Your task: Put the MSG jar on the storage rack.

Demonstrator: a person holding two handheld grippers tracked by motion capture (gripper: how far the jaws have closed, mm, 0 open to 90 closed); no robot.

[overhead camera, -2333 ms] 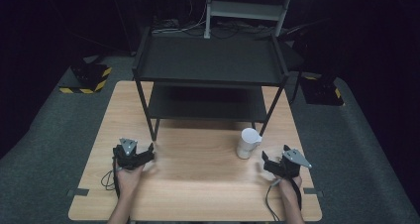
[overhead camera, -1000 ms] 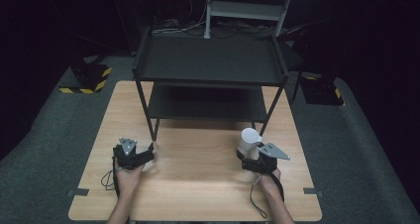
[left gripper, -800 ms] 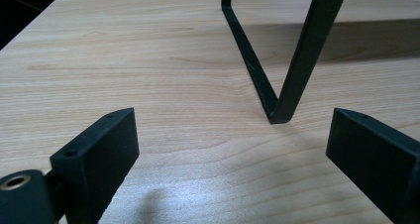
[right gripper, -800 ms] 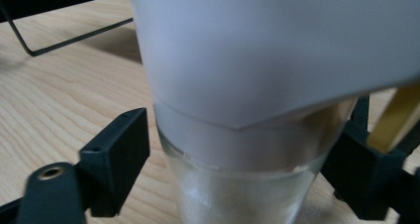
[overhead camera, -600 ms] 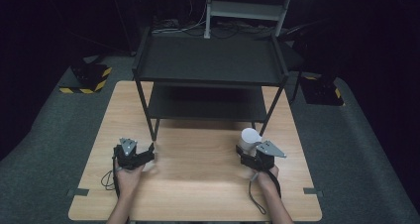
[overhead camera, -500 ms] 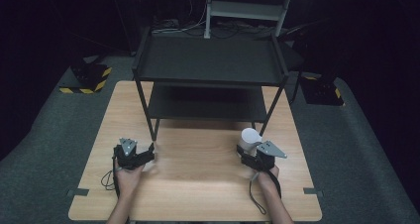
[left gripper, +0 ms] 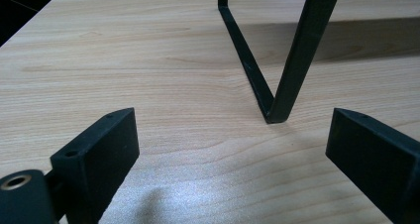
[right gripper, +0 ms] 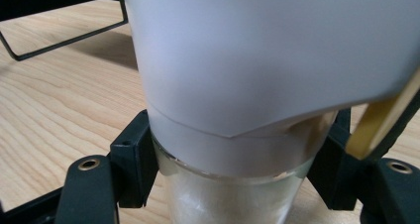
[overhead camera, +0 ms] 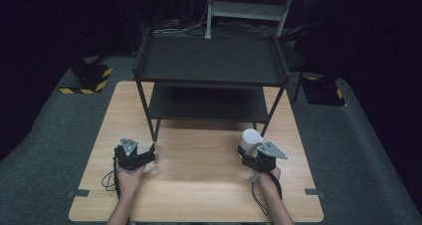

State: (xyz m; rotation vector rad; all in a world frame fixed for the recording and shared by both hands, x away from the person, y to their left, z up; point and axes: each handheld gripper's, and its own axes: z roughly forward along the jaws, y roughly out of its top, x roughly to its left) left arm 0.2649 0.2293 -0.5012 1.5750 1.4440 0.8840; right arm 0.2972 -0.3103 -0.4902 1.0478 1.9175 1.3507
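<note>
Your right fingers (right gripper: 130,157) press the lower part of the cup (right gripper: 267,70) from both sides, the jaws having just closed on it. In the high view, your right gripper (overhead camera: 251,158) sits at the near right of the table (overhead camera: 209,195), with the white cup (overhead camera: 250,138) upright at its tip, just in front of the rack (overhead camera: 209,65) and near the rack's front right leg. Your right hand (overhead camera: 266,177) is behind it, the cable hanging toward the table edge. Your left gripper (overhead camera: 147,155) rests at the near left, well apart from the cup, its tip near the rack's front left leg, your left hand (overhead camera: 129,177) behind it.

In the left gripper view, your left jaws stand wide open with nothing between them but bare table (left gripper: 124,60). The foot of the rack leg (left gripper: 277,110) stands on the wood just ahead, between the two fingers (left gripper: 99,154) in the picture but not touching either.

In the right gripper view, the cup is very close: a white wall above, a clear glassy base below. The left finger lies against the base at the seam; the right one (right gripper: 337,169) touches the other side. A pale yellow strip (right gripper: 381,120) crosses the right edge; what it is, you cannot tell. The cup stands on the table (right gripper: 59,100), with a rack bar (right gripper: 59,43) beyond at upper left.
</note>
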